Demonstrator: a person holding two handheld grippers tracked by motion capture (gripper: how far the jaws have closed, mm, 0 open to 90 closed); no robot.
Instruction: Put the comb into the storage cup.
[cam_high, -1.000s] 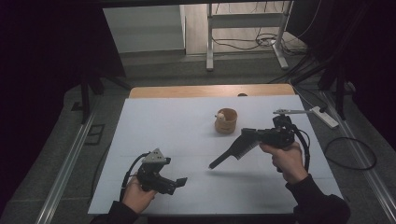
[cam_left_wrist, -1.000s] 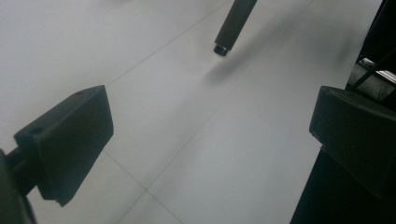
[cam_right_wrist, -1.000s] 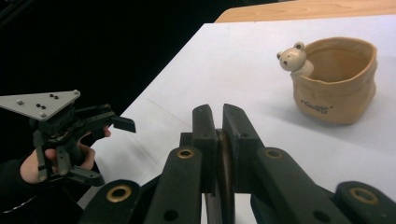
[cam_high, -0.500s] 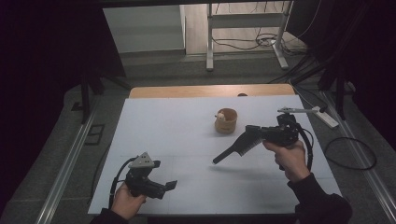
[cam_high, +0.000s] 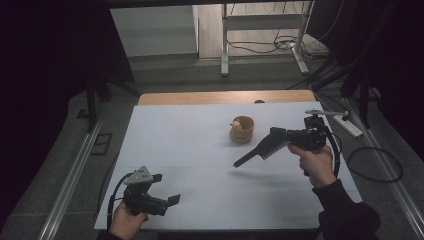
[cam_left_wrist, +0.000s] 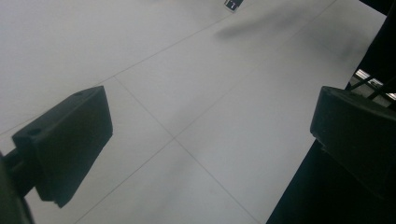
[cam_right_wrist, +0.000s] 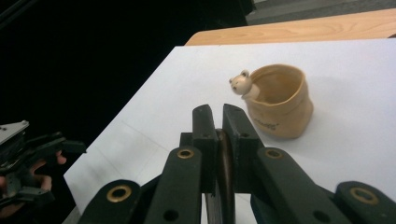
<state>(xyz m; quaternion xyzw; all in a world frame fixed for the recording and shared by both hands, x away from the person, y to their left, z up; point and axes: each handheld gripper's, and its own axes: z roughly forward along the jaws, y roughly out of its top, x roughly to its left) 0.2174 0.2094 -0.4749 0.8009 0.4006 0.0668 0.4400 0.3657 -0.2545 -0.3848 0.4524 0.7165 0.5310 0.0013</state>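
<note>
A small tan pot with a little bear head on its rim stands upright on the white sheet, right of the middle. My right gripper hangs over the sheet just in front of the pot, pointing left and down, apart from it. Its jaws are shut; a thin brown strip shows in the slit between them, and I cannot tell what it is. My left gripper is low at the near left corner, jaws wide open with nothing between them.
The wooden tabletop shows beyond the sheet's far edge. A white power strip and cables lie right of the table. Metal frame legs stand on the floor behind. The sheet's near edge runs just under the left gripper.
The left gripper has slid left and toward the near edge, still open. The right gripper has barely shifted and stays shut.
</note>
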